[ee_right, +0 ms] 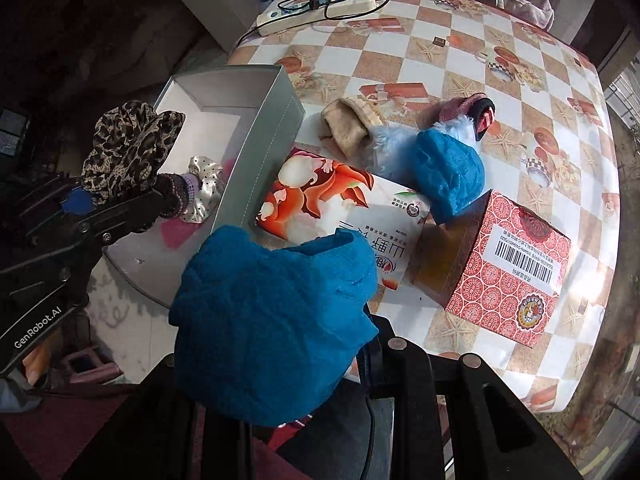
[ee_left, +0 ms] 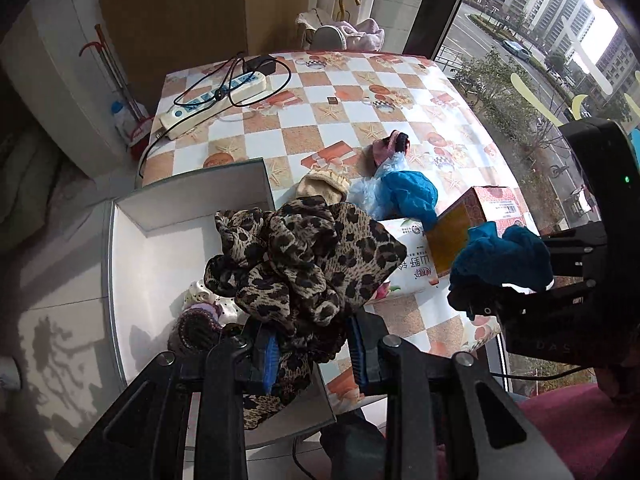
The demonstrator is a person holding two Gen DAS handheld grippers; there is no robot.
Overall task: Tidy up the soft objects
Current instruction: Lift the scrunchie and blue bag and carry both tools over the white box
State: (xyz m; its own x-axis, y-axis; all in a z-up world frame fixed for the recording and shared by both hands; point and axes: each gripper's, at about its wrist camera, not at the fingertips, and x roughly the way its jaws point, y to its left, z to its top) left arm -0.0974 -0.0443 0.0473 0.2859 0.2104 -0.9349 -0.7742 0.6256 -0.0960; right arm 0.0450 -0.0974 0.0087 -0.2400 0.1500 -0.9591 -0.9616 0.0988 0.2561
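While the left tool (ee_left: 312,354) is gripping a leopard-print scrunchie (ee_left: 304,256) between its blue pads and holding it over the open grey box (ee_left: 192,200), the right tool (ee_right: 280,364) is clamping a teal knitted cloth (ee_right: 272,320), which is hanging above the near edge of the bench (ee_right: 500,32). The grey box is sitting at the left edge of the bench, and inside it a silver dotted scrunchie (ee_right: 204,192) and a purple knitted one (ee_right: 180,190) are lying together, touching. Just beside the box a white and orange packet (ee_right: 320,196) is lying flat, with a red patterned carton (ee_right: 504,264) to its right. Behind them, near the middle of the bench, a beige sock (ee_right: 348,128), a blue mesh pouf (ee_right: 448,168) and a pink slipper (ee_right: 476,112) are lying close together. At the far left corner a white power strip (ee_right: 316,8) is resting.
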